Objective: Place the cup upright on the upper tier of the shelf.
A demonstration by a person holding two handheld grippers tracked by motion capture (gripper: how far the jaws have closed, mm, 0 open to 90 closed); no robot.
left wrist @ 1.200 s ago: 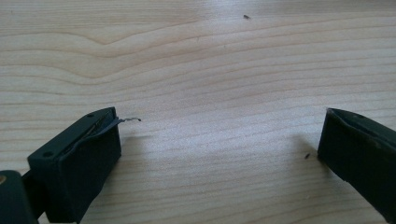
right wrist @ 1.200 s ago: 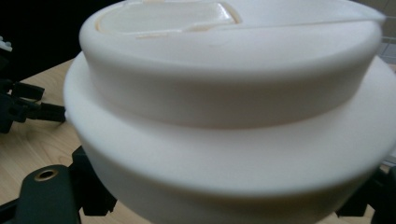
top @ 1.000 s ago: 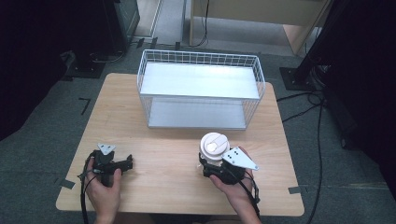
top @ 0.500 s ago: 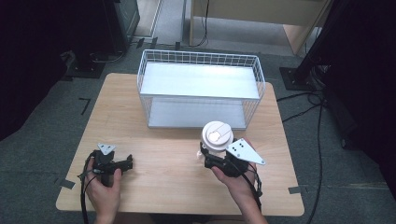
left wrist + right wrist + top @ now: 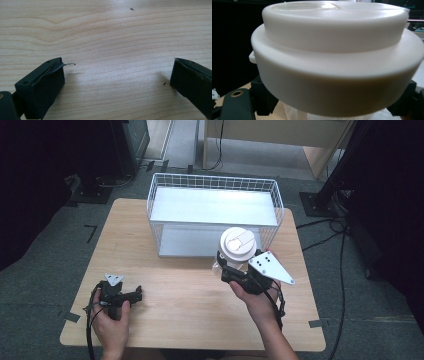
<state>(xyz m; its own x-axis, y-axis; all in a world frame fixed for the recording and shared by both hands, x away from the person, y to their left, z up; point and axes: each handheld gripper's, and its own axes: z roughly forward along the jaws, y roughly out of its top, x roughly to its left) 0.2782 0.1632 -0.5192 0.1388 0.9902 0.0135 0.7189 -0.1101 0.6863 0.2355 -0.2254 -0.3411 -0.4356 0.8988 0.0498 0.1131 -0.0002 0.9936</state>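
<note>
A clear jar with a wide white lid hangs above the wooden table, just in front of the white wire basket. My right gripper is shut on the jar's body below the lid. In the right gripper view the lid looms close, and a black finger presses on the jar from each side beneath it. My left gripper rests low on the table's near left part. In the left gripper view it stands open, with bare wood between the jaws.
The wire basket stands at the far middle of the table, with a white floor and nothing in it. The table's edges lie close to both hands. Cables and dark equipment stands sit on the grey floor around.
My right gripper has risen with the jar and drifted a little toward the basket's front right corner. The left gripper has kept still.
</note>
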